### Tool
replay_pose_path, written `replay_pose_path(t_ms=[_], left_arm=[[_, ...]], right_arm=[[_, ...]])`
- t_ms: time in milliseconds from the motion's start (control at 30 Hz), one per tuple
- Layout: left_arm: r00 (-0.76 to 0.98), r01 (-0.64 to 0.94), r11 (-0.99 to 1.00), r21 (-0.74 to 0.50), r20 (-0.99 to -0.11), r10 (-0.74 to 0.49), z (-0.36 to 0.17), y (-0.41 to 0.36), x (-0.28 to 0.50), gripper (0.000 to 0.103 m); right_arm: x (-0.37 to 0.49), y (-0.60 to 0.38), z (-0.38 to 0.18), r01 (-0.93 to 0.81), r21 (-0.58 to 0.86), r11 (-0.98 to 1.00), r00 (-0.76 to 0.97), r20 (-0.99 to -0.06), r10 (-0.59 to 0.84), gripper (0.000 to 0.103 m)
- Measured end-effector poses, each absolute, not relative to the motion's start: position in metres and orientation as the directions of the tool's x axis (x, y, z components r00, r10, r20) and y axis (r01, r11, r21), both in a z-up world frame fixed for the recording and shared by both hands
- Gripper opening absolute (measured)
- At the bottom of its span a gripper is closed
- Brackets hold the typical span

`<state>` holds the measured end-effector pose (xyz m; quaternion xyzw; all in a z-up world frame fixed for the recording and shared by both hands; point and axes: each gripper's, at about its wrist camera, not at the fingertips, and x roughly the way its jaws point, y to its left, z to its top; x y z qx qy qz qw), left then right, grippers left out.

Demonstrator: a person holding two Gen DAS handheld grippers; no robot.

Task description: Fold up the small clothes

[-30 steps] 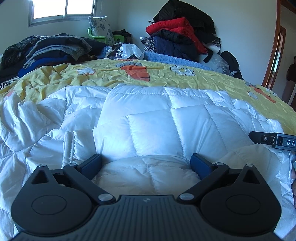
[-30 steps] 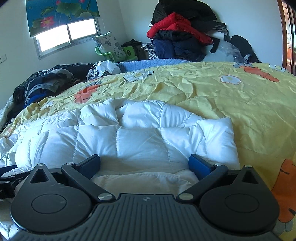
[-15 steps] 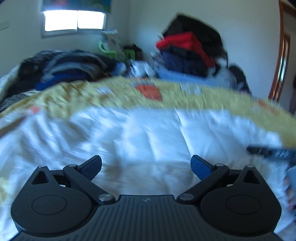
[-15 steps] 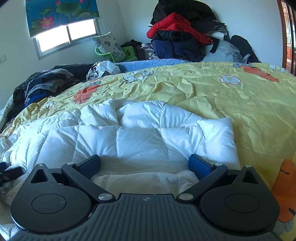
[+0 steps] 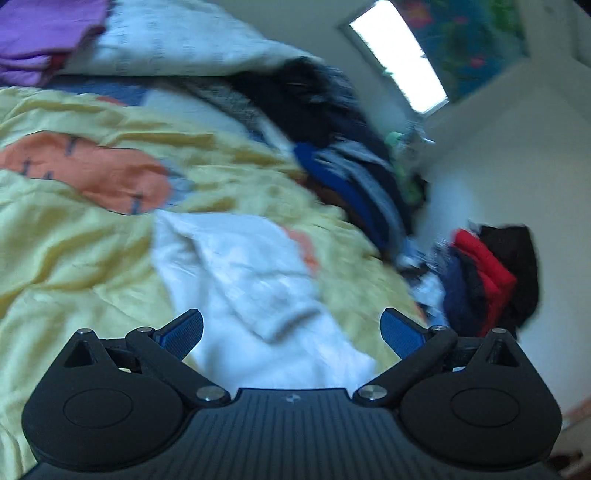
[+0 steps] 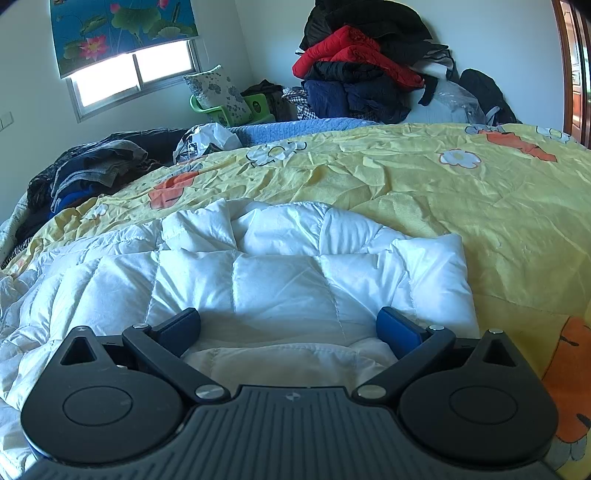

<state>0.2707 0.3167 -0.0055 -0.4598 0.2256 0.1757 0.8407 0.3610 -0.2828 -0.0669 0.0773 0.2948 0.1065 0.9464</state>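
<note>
Yellow bedspread (image 6: 480,206) carries the white padded jacket (image 6: 280,273) at lower centre; both left gripper (image 5: 291,326) and right gripper (image 6: 288,325) gape empty, so pinch a sleeve edge squarely before folding.

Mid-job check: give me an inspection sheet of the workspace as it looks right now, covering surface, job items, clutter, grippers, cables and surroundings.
Surface: yellow bedspread with orange and white flower prints, wrinkled.
Job's things: white quilted jacket lying spread on the bedspread, partly folded; a white sleeve-like part shows in the blurred left wrist view.
Clutter: dark clothes heap at the bed's left edge; tall pile with a red garment by the far wall; plastic bag; purple fabric.
Grippers: left gripper open, over the white fabric; right gripper open, over the jacket's near edge.
Cables: nothing seen.
Surroundings: window with a lotus-print blind, wooden door frame.
</note>
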Motion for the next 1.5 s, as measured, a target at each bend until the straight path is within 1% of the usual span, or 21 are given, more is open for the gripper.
replay_pose_path(t_ms=[133, 167, 200, 233, 300, 333, 400, 500, 533, 567, 600, 667, 767, 1033, 1233, 1500], left_arm=[[0.831, -0.512, 0.471, -0.719, -0.553, 0.059, -0.022, 0.329, 0.287, 0.102], [0.827, -0.527, 0.461, -0.714, -0.556, 0.083, -0.025, 0.331, 0.288, 0.098], [0.818, -0.546, 0.454, -0.705, -0.565, 0.107, -0.027, 0.333, 0.291, 0.092], [0.812, -0.554, 0.448, -0.702, -0.575, 0.103, -0.030, 0.335, 0.293, 0.086], [0.814, -0.543, 0.426, -0.723, -0.578, 0.058, -0.036, 0.339, 0.299, 0.051], [0.820, -0.533, 0.408, -0.742, -0.572, 0.031, -0.040, 0.340, 0.300, 0.048], [0.813, -0.536, 0.395, -0.746, -0.582, 0.003, -0.046, 0.340, 0.305, 0.048], [0.819, -0.530, 0.405, -0.745, -0.574, 0.014, -0.049, 0.337, 0.307, 0.048], [0.820, -0.529, 0.406, -0.745, -0.572, 0.018, -0.049, 0.337, 0.309, 0.046], [0.820, -0.529, 0.409, -0.744, -0.572, 0.020, -0.050, 0.337, 0.310, 0.031], [0.814, -0.534, 0.417, -0.736, -0.580, 0.019, -0.050, 0.336, 0.313, 0.021], [0.798, -0.554, 0.433, -0.711, -0.601, 0.033, -0.050, 0.333, 0.317, 0.014], [0.798, -0.549, 0.461, -0.697, -0.601, 0.043, -0.044, 0.327, 0.319, 0.011], [0.852, -0.461, 0.493, -0.738, -0.523, 0.013, -0.012, 0.303, 0.314, 0.011], [0.874, -0.384, 0.530, -0.756, -0.482, -0.054, 0.009, 0.271, 0.312, 0.011], [0.875, -0.316, 0.561, -0.765, -0.464, -0.139, 0.026, 0.232, 0.309, 0.011]], right_arm=[[0.361, -0.283, -0.067, -0.156, 0.210, 0.965, 0.804, -0.541, 0.248, 0.100], [0.361, -0.283, -0.067, -0.156, 0.211, 0.965, 0.804, -0.541, 0.248, 0.100], [0.361, -0.283, -0.067, -0.156, 0.210, 0.965, 0.804, -0.541, 0.248, 0.100], [0.361, -0.284, -0.067, -0.156, 0.210, 0.965, 0.804, -0.541, 0.248, 0.100], [0.361, -0.283, -0.067, -0.156, 0.211, 0.965, 0.804, -0.540, 0.249, 0.100], [0.361, -0.284, -0.067, -0.156, 0.211, 0.965, 0.804, -0.541, 0.248, 0.100], [0.361, -0.284, -0.067, -0.157, 0.211, 0.965, 0.804, -0.541, 0.249, 0.100], [0.361, -0.283, -0.067, -0.160, 0.216, 0.963, 0.803, -0.539, 0.254, 0.100], [0.361, -0.283, -0.067, -0.161, 0.218, 0.963, 0.802, -0.539, 0.256, 0.100], [0.361, -0.282, -0.067, -0.161, 0.218, 0.963, 0.802, -0.539, 0.256, 0.100], [0.361, -0.282, -0.067, -0.161, 0.218, 0.963, 0.803, -0.539, 0.256, 0.100], [0.361, -0.282, -0.066, -0.161, 0.219, 0.962, 0.803, -0.538, 0.257, 0.100], [0.362, -0.281, -0.066, -0.161, 0.222, 0.962, 0.803, -0.537, 0.259, 0.100], [0.362, -0.280, -0.066, -0.161, 0.228, 0.960, 0.804, -0.534, 0.261, 0.100], [0.361, -0.280, -0.066, -0.161, 0.228, 0.960, 0.804, -0.534, 0.261, 0.100], [0.361, -0.280, -0.065, -0.163, 0.210, 0.964, 0.801, -0.542, 0.253, 0.100]])
